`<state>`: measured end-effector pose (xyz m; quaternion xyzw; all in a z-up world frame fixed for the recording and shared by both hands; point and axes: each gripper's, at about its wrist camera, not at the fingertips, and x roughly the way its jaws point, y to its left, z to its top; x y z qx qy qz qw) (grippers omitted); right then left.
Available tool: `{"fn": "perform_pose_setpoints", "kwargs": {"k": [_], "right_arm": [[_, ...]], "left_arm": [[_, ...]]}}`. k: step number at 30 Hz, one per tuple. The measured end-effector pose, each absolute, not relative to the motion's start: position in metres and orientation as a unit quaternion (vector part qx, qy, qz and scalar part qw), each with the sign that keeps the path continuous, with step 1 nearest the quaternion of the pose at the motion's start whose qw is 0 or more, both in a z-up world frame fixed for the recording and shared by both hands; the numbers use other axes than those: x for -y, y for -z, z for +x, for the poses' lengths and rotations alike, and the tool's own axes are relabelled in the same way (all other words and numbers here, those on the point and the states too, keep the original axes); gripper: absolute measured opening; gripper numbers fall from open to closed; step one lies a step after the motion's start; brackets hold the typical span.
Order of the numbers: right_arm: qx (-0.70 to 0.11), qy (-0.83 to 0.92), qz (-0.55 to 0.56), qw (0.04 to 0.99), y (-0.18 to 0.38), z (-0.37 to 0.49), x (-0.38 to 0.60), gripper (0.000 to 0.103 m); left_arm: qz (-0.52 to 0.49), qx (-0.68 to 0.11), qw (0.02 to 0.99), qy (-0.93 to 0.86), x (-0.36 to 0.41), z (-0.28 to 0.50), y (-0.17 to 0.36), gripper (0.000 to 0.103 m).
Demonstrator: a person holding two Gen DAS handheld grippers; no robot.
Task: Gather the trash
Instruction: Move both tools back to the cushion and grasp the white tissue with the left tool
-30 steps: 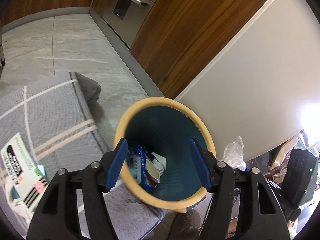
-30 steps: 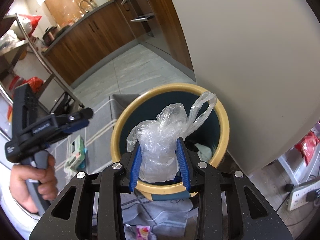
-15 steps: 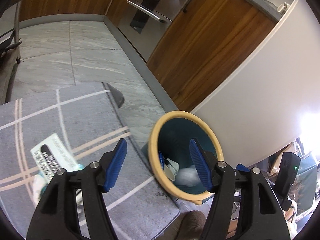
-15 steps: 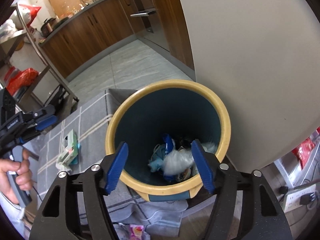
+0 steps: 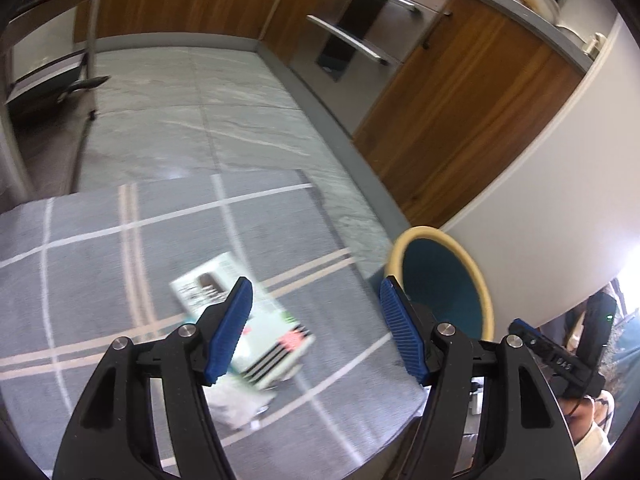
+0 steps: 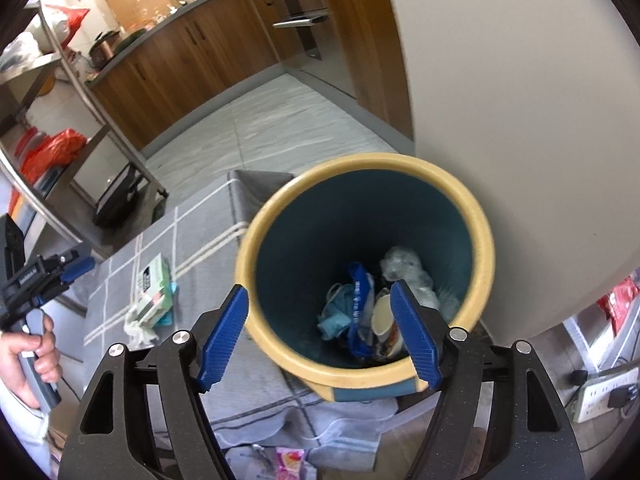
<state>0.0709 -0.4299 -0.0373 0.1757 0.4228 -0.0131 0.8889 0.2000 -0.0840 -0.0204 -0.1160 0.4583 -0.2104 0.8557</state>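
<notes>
On the grey striped rug (image 5: 100, 248) our spread, empty left gripper (image 5: 316, 332) faces the pale green tissue pack (image 5: 244, 320); next we close on it. Our right gripper (image 6: 320, 334), also spread, hangs over the yellow-rimmed teal bin (image 6: 486, 240).

You're over a grey striped rug (image 5: 120, 248) on pale stone floor tiles (image 5: 192, 112). Wooden cabinets (image 5: 452, 112) line the far side beside a white wall (image 6: 520, 120).

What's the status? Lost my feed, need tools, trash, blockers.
Left tool open over tissue pack on rug. Right tool open, empty, above bin. Plastic bag inside bin. Nothing blocking.
</notes>
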Motion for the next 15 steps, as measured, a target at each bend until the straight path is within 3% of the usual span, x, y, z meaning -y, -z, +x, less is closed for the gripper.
{"fn": "perform_pose_setpoints", "kwargs": {"k": [15], "right_arm": [[-0.433, -0.075, 0.126, 0.889, 0.028, 0.096, 0.340, 0.077]], "left_arm": [[-0.120, -0.485, 0.854, 0.145, 0.010, 0.173, 0.044, 0.071]]}}
